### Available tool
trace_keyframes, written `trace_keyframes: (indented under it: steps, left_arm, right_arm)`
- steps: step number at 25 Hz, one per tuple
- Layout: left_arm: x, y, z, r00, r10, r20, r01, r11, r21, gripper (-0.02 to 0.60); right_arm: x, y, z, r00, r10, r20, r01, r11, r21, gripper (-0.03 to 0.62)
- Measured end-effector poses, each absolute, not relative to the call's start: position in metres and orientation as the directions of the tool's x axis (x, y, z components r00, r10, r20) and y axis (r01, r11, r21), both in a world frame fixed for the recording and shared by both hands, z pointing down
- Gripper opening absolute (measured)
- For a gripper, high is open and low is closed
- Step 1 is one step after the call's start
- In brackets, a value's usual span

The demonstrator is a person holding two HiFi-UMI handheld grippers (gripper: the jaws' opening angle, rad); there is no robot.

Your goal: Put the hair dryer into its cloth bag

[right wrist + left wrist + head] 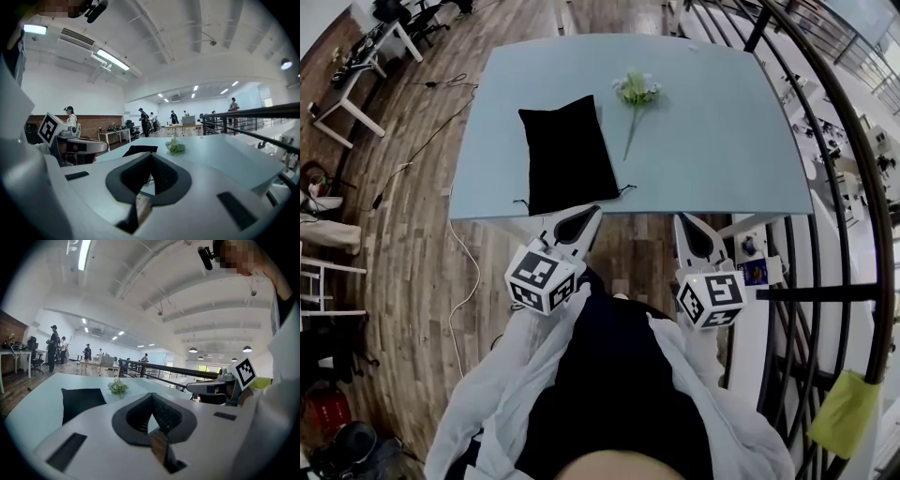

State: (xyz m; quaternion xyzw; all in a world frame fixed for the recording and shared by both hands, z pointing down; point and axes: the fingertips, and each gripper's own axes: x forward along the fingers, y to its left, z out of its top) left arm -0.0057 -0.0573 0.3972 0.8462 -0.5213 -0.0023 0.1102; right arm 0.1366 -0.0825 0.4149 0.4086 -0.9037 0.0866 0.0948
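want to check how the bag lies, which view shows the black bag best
The head view: the whole bag lies flat on the table, seen from above. The left gripper view shows it foreshortened; the right gripper view shows only a thin strip.

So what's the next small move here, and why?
Probably open the left gripper and reach to the near edge of the black cloth bag: that gripper and the right gripper are shut, empty, short of the table, and no hair dryer shows.

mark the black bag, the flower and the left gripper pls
black bag (567, 155), head view, middle of the cloth.
flower (637, 89), head view, on the blossom head.
left gripper (595, 211), head view, at the tip where its shut jaws meet.
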Motion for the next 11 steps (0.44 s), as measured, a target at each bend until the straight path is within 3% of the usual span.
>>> trace_keyframes:
  steps: [11]
  left_arm:
    - [-0.0108,-0.0558,0.405,0.444,-0.888,0.117,-0.886,-0.416,0.204,0.015]
  right_arm:
    - [0.1344,-0.0821,0.4192,-0.655,-0.712,0.254,-0.747,0.661,-0.071,0.008]
